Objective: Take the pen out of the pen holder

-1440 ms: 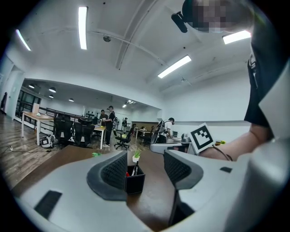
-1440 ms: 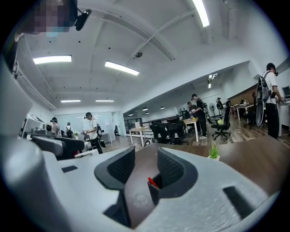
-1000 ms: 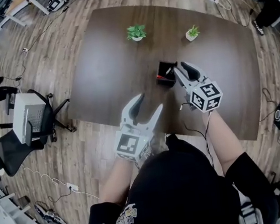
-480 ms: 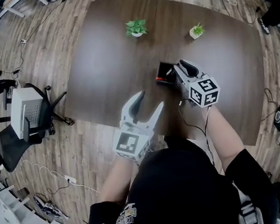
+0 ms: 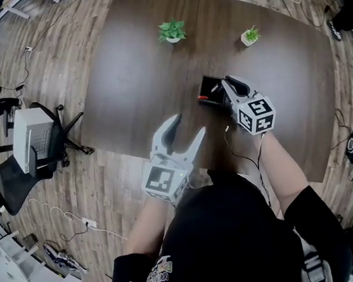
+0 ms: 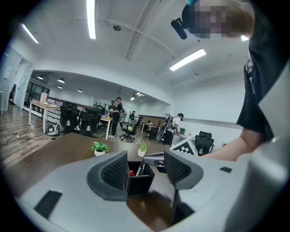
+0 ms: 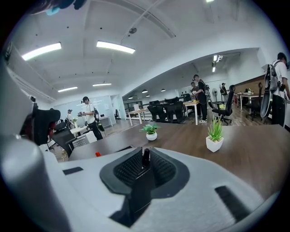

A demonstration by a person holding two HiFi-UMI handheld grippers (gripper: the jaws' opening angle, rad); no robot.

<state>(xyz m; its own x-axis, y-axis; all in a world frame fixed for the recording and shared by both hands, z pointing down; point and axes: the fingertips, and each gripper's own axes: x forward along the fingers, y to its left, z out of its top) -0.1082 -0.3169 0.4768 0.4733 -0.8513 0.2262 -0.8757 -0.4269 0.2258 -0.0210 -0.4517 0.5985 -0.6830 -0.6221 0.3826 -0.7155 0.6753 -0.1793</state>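
Right gripper (image 7: 144, 168): jaws have just been closing, now nearly together, pinching the top of a black pen (image 7: 146, 155) between the pads.
Pen: lower part inside the black pen holder (image 5: 208, 93), mid table (image 5: 137, 78), right of centre.
Left gripper (image 6: 144, 165): jaws spread, empty, at the near table edge, apart from the pen holder.
Your step: hold the pinch firm and lift straight up. Brace the pen holder with your left if it drags or tips.

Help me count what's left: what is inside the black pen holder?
A red-tipped item and a dark pen, which the right gripper, jaws just closing, grips. The pen holder's walls hide everything lower.
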